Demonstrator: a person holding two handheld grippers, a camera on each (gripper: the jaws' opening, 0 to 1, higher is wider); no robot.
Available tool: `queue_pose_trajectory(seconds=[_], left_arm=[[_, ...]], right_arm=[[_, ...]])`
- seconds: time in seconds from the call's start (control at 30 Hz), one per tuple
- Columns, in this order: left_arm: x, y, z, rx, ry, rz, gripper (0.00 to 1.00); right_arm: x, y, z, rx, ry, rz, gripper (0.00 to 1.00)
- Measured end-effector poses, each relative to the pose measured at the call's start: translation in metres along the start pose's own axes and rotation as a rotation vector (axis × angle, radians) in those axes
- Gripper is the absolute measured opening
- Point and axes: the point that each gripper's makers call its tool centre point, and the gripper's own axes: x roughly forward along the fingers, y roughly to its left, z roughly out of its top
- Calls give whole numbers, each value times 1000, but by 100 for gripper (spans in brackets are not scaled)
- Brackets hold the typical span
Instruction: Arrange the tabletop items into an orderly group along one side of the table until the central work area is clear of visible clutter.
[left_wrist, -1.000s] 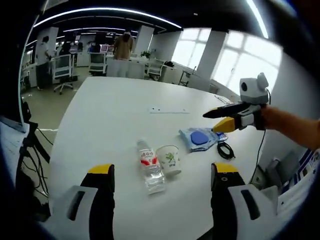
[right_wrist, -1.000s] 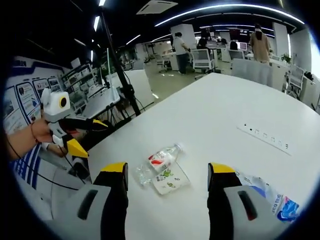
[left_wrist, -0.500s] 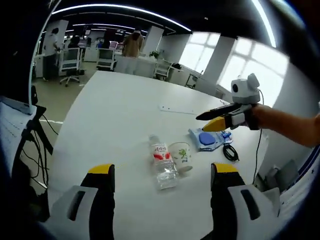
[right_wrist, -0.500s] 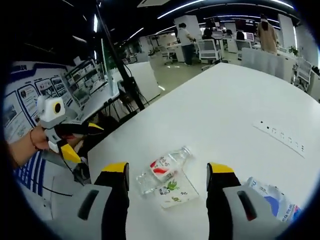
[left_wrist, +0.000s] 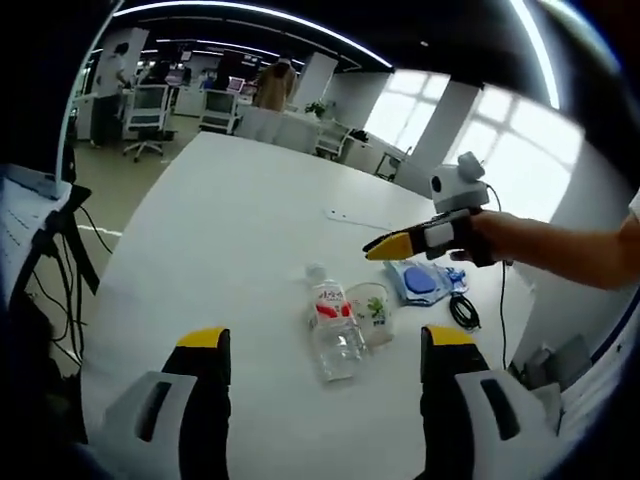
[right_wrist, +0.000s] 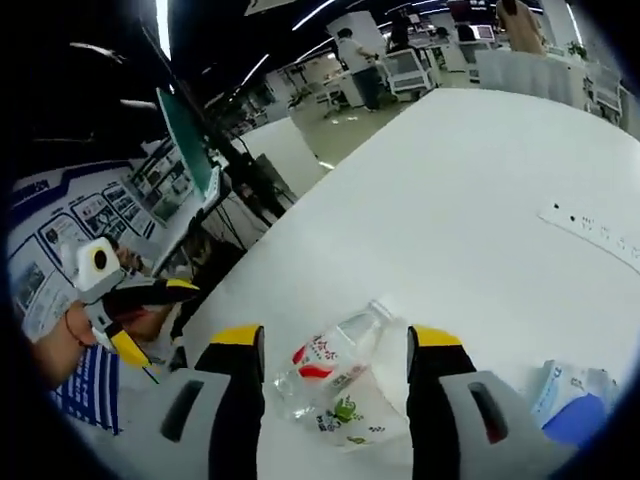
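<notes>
Bottle (left_wrist: 333, 330) lies flat; cap faces far edge.

We see an open office | white table (left_wrist: 220, 230) | bright windows (left_wrist: 480, 150) | curved ceiling lights (left_wrist: 240, 12) | desks and chairs (left_wrist: 145, 105) at back | posters (right_wrist: 90, 215) on wall

Toppled bottle (left_wrist: 333, 327) touching tipped paper cup (left_wrist: 374, 312)

**Grey, yellow-tipped grippers on bare forearms**

Left gripper (left_wrist: 318, 352): light grey jaws, yellow caps, dark slots. Right gripper (left_wrist: 385, 247) above the bottle (left_wrist: 333, 326): yellow-and-black tapered jaws, white housing. Red cord at wrist beside left gripper. No sleeves on forearms.
</notes>
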Motion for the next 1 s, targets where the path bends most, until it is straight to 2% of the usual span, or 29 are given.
queue_pose_trajectory(seconds=[0.13,0.27,0.33,0.5,0.63,1.0], left_arm=[[5,1,-2,-12,-2,-5,79],[10,4,-4,-29,-5,-1,79],[11,3,-4,-31,-7,-3,78],[17,5,-4,-45,-9,-8,78],[21,3,-6,-51,-6,-16,78],[31,-3,-11,-60,0,-36,77]], right_arm=[[12,-7,2,115,-7,21,51],[21,-16,-2,132,26,16,49],[25,-19,-4,198,35,28,48],[34,-28,-7,277,45,28,43],[39,-26,-10,358,57,55,43],[53,-31,-24,432,87,68,39]])
